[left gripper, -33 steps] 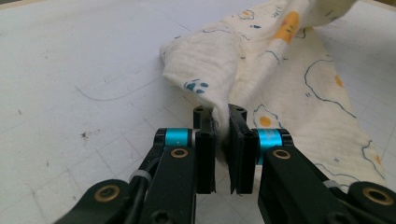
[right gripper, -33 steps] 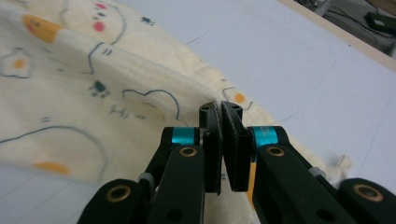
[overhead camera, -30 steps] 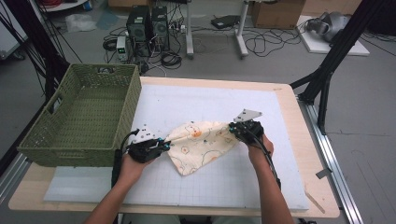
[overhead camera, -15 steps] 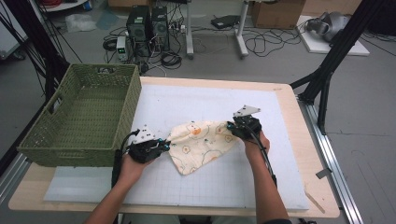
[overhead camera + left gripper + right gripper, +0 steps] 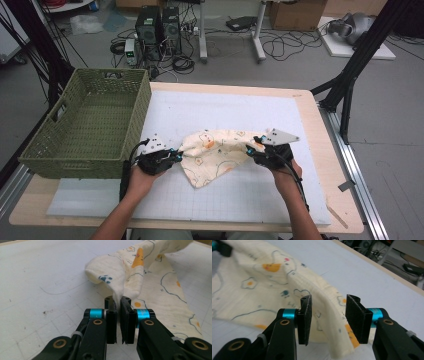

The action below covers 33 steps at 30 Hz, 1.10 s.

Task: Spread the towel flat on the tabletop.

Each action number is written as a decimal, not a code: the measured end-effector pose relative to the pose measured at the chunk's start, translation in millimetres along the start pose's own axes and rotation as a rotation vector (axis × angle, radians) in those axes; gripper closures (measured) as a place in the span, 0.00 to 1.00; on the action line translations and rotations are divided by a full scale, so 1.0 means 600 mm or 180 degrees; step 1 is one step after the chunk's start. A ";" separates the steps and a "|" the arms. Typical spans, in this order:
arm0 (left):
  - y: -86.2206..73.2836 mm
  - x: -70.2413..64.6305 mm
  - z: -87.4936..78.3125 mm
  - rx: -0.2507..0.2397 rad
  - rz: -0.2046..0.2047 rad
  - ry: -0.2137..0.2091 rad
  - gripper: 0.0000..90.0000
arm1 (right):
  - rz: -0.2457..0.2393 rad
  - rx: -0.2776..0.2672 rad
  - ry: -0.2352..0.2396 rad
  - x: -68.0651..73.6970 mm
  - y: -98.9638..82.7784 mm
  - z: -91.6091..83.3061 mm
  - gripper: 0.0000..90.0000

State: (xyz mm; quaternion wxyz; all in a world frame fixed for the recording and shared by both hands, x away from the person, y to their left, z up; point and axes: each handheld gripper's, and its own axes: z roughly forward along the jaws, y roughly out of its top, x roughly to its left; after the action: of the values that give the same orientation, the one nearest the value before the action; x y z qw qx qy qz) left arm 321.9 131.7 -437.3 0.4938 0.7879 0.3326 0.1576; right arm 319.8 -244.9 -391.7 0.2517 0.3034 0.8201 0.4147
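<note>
Cream printed cloth point(image 5: 216, 152) lies mid-frame on the white mat point(image 5: 240, 107), bunched between both grippers. Left gripper point(image 5: 118, 305) clamped on the cloth's left edge; right gripper point(image 5: 328, 307) jaws wide, a cloth fold between them. Green basket point(image 5: 87, 162) at left of frame, on the table point(image 5: 320, 145).

Both grippers black: left gripper point(image 5: 117, 305) and right gripper point(image 5: 329, 315) each have two flat black jaws on cyan collars, brass-coloured rivets at the linkage pivots, pale zip ties lower down. Grey three-cornered plate point(image 5: 278, 135) dotted black on the right one, similar plate on the left. Black cables trail along bare forearms.
</note>
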 end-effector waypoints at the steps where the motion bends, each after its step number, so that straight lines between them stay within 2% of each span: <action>1: 0.000 0.000 0.000 0.0001 -0.0002 0.0000 0.93 | -0.0043 0.0008 0.0174 0.015 -0.008 -0.002 0.71; 2: 0.000 0.000 0.000 0.0002 -0.0003 -0.0002 0.93 | -0.0087 0.0057 0.0248 0.023 -0.012 0.000 0.73; 5: 0.000 0.000 0.000 -0.0001 -0.0004 0.0001 0.93 | -0.0173 0.0206 0.0310 0.040 -0.023 0.013 0.74; 9: 0.000 0.000 0.000 -0.0018 -0.0028 0.0006 0.87 | -0.0130 0.0159 0.0344 0.046 -0.026 0.016 0.72; 10: 0.000 0.001 0.001 -0.0021 -0.0059 0.0030 0.70 | -0.0131 0.0159 0.0334 0.046 -0.026 0.016 0.71; 12: 0.003 0.000 -0.001 -0.0043 -0.0088 0.0109 0.57 | -0.0123 0.0161 0.0322 0.046 -0.026 0.013 0.70; 13: 0.005 -0.001 -0.003 -0.0074 -0.0069 0.0139 0.57 | -0.0123 0.0161 0.0322 0.046 -0.026 0.013 0.70; 14: 0.008 -0.002 -0.006 -0.0115 -0.0038 0.0148 0.52 | -0.0123 0.0151 0.0330 0.045 -0.027 0.011 0.70; 16: 0.017 -0.008 -0.010 -0.0202 0.0073 0.0128 0.51 | -0.0117 0.0131 0.0344 0.047 -0.029 0.006 0.70; 17: 0.026 -0.015 -0.009 -0.0280 0.0161 0.0054 0.50 | -0.0114 0.0130 0.0339 0.047 -0.031 0.004 0.70; 18: 0.026 -0.015 -0.009 -0.0280 0.0161 0.0054 0.50 | -0.0114 0.0130 0.0339 0.047 -0.031 0.004 0.70; 19: 0.034 -0.020 -0.002 -0.0274 0.0252 -0.0013 0.50 | -0.0087 0.0134 0.0320 0.045 -0.036 0.000 0.69; 20: 0.034 -0.020 -0.002 -0.0274 0.0252 -0.0013 0.50 | -0.0087 0.0134 0.0320 0.045 -0.036 0.000 0.69; 22: 0.042 -0.026 0.013 -0.0225 0.0313 -0.0096 0.48 | -0.0033 0.0105 0.0305 0.042 -0.043 -0.010 0.69; 24: 0.048 -0.038 0.034 -0.0157 0.0381 -0.0292 0.48 | -0.0020 0.0078 0.0334 0.043 -0.045 -0.016 0.69; 25: 0.052 -0.045 0.047 -0.0071 0.0438 -0.0380 0.47 | -0.0037 0.0080 0.0336 0.044 -0.046 -0.018 0.69; 26: 0.056 -0.052 0.060 0.0016 0.0497 -0.0441 0.47 | -0.0037 0.0080 0.0336 0.044 -0.046 -0.018 0.69; 28: 0.063 -0.063 0.086 0.0185 0.0583 -0.0424 0.50 | -0.0036 0.0086 0.0356 0.045 -0.048 -0.019 0.69; 29: 0.065 -0.066 0.096 0.0221 0.0581 -0.0379 0.50 | -0.0024 0.0091 0.0350 0.046 -0.049 -0.019 0.69; 30: 0.068 -0.067 0.106 0.0281 0.0562 -0.0297 0.59 | -0.0019 0.0108 0.0376 0.044 -0.052 -0.017 0.69; 31: 0.070 -0.066 0.116 0.0376 0.0553 -0.0245 0.59 | -0.0019 0.0108 0.0376 0.044 -0.052 -0.017 0.69; 32: 0.072 -0.064 0.129 0.0539 0.0578 -0.0185 0.81 | 0.0017 0.0127 0.0391 0.045 -0.056 -0.015 0.70; 33: 0.074 -0.063 0.133 0.0534 0.0535 -0.0173 0.90 | 0.0021 0.0135 0.0409 0.045 -0.058 -0.013 0.70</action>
State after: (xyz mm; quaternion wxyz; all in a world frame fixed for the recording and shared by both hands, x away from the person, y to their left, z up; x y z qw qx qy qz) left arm 356.7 39.7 -432.2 0.4200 0.8555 0.2639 0.1486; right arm 285.9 -246.2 -421.0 0.1907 0.2841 0.8421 0.4168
